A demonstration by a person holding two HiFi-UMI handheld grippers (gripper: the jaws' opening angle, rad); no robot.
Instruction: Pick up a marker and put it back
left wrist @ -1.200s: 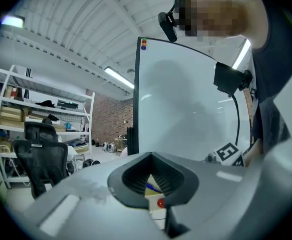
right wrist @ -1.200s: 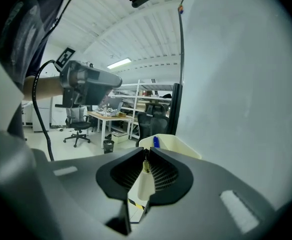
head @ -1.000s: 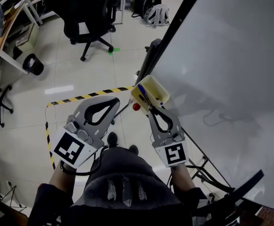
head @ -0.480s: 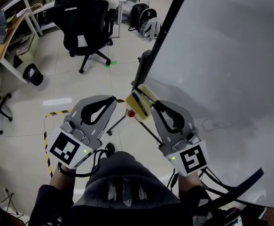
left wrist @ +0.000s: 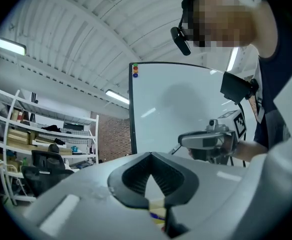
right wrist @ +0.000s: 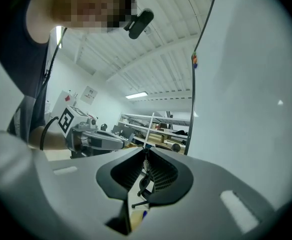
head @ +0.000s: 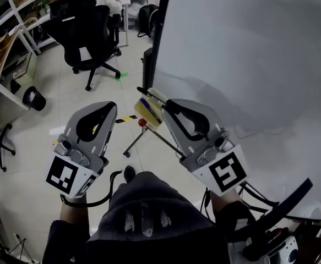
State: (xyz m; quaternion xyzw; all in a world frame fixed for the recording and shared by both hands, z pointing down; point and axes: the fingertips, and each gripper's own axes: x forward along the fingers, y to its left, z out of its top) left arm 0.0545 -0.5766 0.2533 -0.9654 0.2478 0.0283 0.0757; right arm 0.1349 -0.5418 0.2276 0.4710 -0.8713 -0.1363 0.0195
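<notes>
The right claw (head: 166, 103) pinches the marker (head: 150, 94), center frame (light, stiff, slippery, I think); best held mid-body.

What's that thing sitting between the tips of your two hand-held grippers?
In the head view, a yellow tray holding markers sits between the left gripper and the right gripper.
</notes>
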